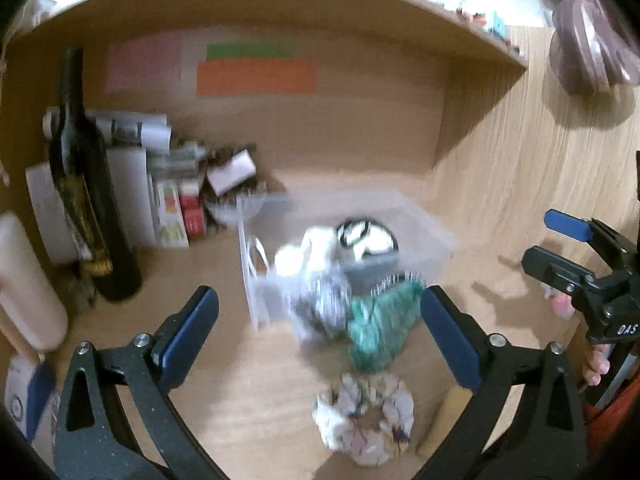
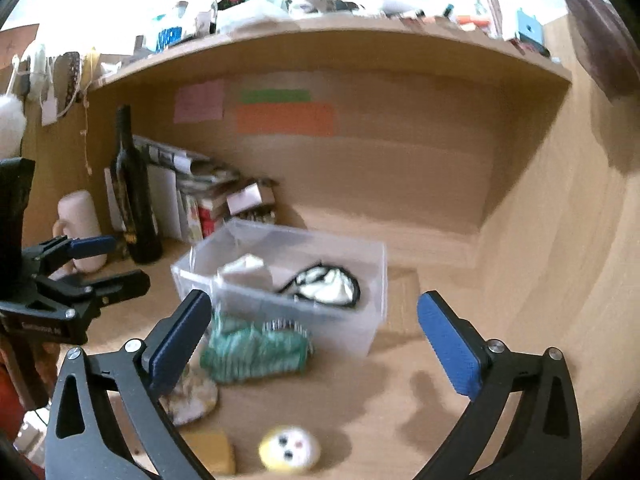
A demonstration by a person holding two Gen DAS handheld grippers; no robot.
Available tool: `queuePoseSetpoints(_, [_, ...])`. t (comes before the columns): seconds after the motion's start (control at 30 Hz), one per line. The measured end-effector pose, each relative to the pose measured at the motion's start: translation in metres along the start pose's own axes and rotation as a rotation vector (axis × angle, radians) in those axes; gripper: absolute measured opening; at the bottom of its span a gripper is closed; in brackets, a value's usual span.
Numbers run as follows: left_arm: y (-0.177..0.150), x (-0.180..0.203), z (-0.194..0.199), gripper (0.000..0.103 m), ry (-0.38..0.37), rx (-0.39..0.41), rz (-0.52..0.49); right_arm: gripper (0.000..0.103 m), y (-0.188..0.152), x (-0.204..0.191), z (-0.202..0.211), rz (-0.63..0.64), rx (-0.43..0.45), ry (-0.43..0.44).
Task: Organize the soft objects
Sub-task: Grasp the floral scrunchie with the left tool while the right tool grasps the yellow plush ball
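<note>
A clear plastic bin (image 1: 420, 216) stands on the wooden desk and holds a white cloth (image 2: 246, 268) and a black-and-white soft item (image 2: 328, 284). A blurred grey-and-white soft thing (image 1: 320, 308) is at the bin's near corner. Against the bin's front lies a green knitted piece (image 2: 256, 352). Nearer me are a floral scrunchie (image 1: 364, 420), a yellow sponge (image 2: 212, 452) and a yellow-white plush ball (image 2: 290, 450). My left gripper (image 1: 320, 292) is open and empty, short of the bin. My right gripper (image 2: 316, 298) is also open with nothing between its pads.
A dark bottle (image 1: 88, 200), stacked books and boxes (image 1: 176, 200) and a pale mug (image 2: 80, 228) crowd the back left corner. A shelf (image 2: 320, 40) with clutter hangs overhead. A wooden side wall (image 2: 560, 240) closes the right.
</note>
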State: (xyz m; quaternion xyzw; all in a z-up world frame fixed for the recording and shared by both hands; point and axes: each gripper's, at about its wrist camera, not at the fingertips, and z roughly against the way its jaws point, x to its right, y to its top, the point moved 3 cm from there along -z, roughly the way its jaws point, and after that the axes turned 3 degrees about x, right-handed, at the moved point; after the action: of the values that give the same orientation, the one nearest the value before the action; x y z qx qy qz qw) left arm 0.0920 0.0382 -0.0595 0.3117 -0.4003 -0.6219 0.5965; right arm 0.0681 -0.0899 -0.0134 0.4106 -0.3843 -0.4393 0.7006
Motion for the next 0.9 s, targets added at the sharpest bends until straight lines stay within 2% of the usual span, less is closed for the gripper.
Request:
queuePoseSetpoints(0.23, [-0.045,0.004,-0.018,0.102,-0.006,-0.127,0.009,0.103,-0.048,0.003,-0.006,-0.017,-0.098,-0.005])
queuePoseSetpoints(0.37, [-0.063,0.006,-0.027,0.102,-0.016,-0.172,0.029,0.102,-0.073,0.009,-0.015,-0.055,-0.163,0.010])
queuePoseSetpoints(0.47, [-0.071,0.011,-0.030,0.101,-0.015,-0.182,0.016,0.091,-0.087,0.011,-0.021,-0.088,-0.206,0.042])
queuePoseSetpoints(0.53, [-0.075,0.015,-0.030,0.092,-0.015,-0.187,-0.006,0.083,-0.093,0.012,-0.026,-0.097,-0.230,0.055])
queuePoseSetpoints(0.6, [-0.077,0.018,-0.033,0.086,-0.034,-0.203,-0.018,0.071,-0.100,0.011,-0.031,-0.109,-0.259,0.075])
queuePoseSetpoints(0.67, [-0.080,0.018,-0.036,0.085,-0.053,-0.220,-0.006,0.063,-0.106,0.011,-0.037,-0.119,-0.285,0.097])
queuePoseSetpoints(0.8, [-0.085,0.019,-0.042,0.070,-0.067,-0.248,0.007,0.045,-0.112,0.007,-0.042,-0.125,-0.309,0.126])
queuePoseSetpoints(0.9, [-0.088,0.018,-0.046,0.057,-0.068,-0.262,0.015,0.044,-0.112,0.006,-0.040,-0.125,-0.298,0.124])
